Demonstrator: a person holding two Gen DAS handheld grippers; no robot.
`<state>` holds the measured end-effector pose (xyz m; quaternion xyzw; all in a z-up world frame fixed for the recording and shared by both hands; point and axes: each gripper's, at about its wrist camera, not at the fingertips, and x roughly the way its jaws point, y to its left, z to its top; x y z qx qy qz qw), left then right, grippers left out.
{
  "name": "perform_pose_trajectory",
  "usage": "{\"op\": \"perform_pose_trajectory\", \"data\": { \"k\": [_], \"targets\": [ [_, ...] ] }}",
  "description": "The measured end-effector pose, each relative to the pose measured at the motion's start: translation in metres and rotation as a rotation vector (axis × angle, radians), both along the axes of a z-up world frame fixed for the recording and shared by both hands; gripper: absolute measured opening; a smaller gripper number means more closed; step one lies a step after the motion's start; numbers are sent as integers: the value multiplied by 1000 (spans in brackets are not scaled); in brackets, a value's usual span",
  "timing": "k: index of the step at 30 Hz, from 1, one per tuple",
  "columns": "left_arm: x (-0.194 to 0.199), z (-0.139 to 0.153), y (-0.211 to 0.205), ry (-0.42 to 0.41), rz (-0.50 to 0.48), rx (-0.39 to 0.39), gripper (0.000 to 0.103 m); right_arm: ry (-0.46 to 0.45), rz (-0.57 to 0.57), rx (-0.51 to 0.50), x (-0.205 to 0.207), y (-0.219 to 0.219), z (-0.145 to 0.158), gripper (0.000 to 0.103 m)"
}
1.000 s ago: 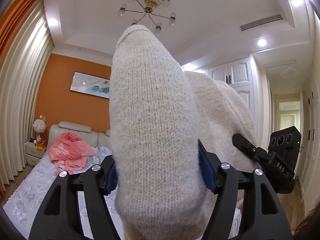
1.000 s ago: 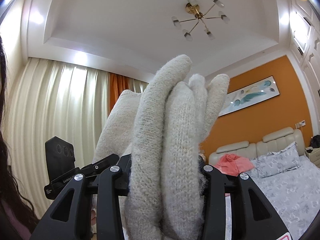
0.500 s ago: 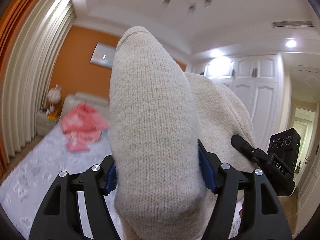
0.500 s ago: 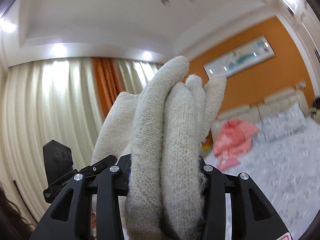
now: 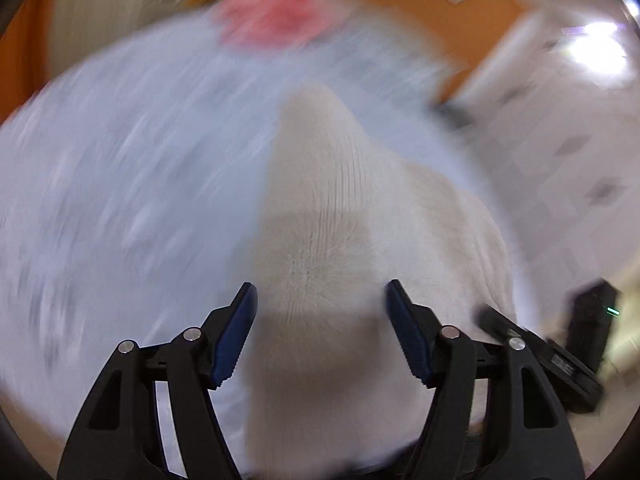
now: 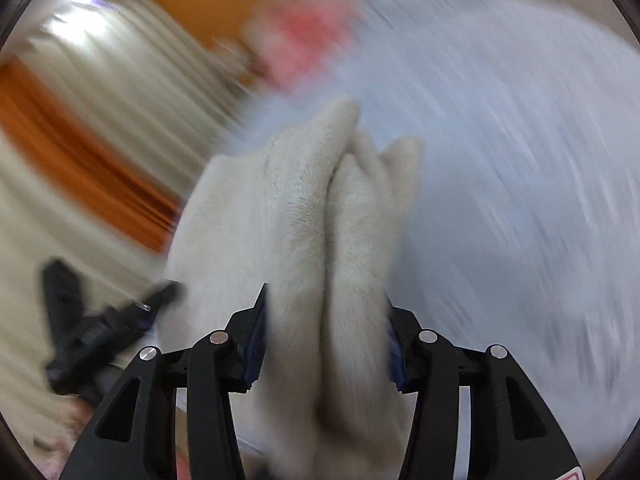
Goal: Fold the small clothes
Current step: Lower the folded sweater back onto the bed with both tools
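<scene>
Both views swing from ceiling down to the bed (image 5: 120,200). Left claw (image 5: 322,328) closing on cream knit garment (image 5: 320,200), pads apart from it. Right claw (image 6: 326,336) opening, folds between its pads; contact unclear.

The cream knitted garment (image 5: 320,208) is bunched into thick upright folds (image 6: 320,216), hanging above the pale bed (image 5: 132,184) rather than lying flat on it.

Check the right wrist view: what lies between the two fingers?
Bunched folds of the cream knit garment fill the gap between the right gripper fingers, which are opening; the right wrist view shows it.
</scene>
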<state>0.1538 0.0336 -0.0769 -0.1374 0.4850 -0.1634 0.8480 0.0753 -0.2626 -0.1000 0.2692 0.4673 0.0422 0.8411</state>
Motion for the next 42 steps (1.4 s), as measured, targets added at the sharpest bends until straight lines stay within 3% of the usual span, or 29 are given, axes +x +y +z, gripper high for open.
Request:
{"op": "perform_pose_trajectory", "data": {
  "k": [1, 2, 4, 5, 7, 9, 10, 14, 15, 16, 18, 19, 21, 23, 24, 26, 28, 30, 32, 34, 37, 40, 41, 42],
  "targets": [
    [-1, -21, 6, 44, 22, 37, 57, 67, -26, -35, -10, -5, -23, 48],
    [-7, -39, 15, 87, 48, 49, 57, 77, -41, -25, -19, -9, -30, 48],
    [-24, -41, 37, 77, 82, -49, 62, 55, -64, -12, -37, -20, -27, 49],
    [-27, -36, 42, 66, 97, -61, 66, 47, -65, -21, -38, -23, -23, 50],
    [-29, -26, 51, 39, 129, -89, 81, 31, -57, -14, -32, -27, -15, 69],
    [-24, -24, 50, 45, 132, -146, 85, 27, -50, 19, -20, -26, -19, 79],
    [-19, -25, 48, 57, 131, -159, 86, 43, -30, 61, -9, -23, -26, 84],
    [-5, -60, 25, 192, 127, -154, 86, 218, 6, 134, 15, -5, -77, 85],
    [-4, -70, 19, 226, 124, -152, 86, 232, 11, 156, 17, -3, -85, 78],
    [-1, -77, 15, 248, 115, -162, 79, 226, 17, 193, 19, 1, -91, 63],
    [-3, -91, 10, 288, 86, -201, 55, 196, 33, 174, 22, 5, -82, 44],
    [-7, -86, 11, 275, 104, -209, 44, 162, 54, 142, 24, 8, -65, 40],
    [-13, -71, 13, 247, 104, -238, 37, 69, 95, 98, 27, 11, -34, 38],
    [-21, -59, 14, 220, 108, -256, 37, -31, 137, 44, 25, 11, -2, 38],
    [-23, -58, 13, 223, 105, -256, 37, -44, 149, 33, 26, 10, 0, 39],
    [-24, -68, 4, 240, 90, -210, 39, 40, 145, 4, 35, 4, -27, 50],
    [-24, -82, -9, 253, 70, -101, 46, 259, 124, -20, 39, -5, -77, 51],
    [-32, -74, -18, 211, 45, -37, 48, 191, 45, 56, 24, -16, -65, 49],
    [-40, -56, -28, 138, 22, 70, 50, 91, 17, -39, 9, -13, -29, 47],
    [-45, -47, -37, 99, -13, 151, 50, -4, 42, -141, -2, 0, 9, 35],
    [-48, -46, -46, 75, -46, 228, 50, -46, 114, -199, -1, 19, 27, 25],
    [-48, -47, -50, 74, -41, 247, 50, 76, 157, -259, 12, 21, -14, 15],
    [-47, -49, -51, 78, -37, 252, 50, 165, 176, -253, 15, 19, -43, 15],
    [-43, -52, -49, 85, -39, 254, 51, 196, 170, -211, 13, 13, -56, 14]
  ]
}}
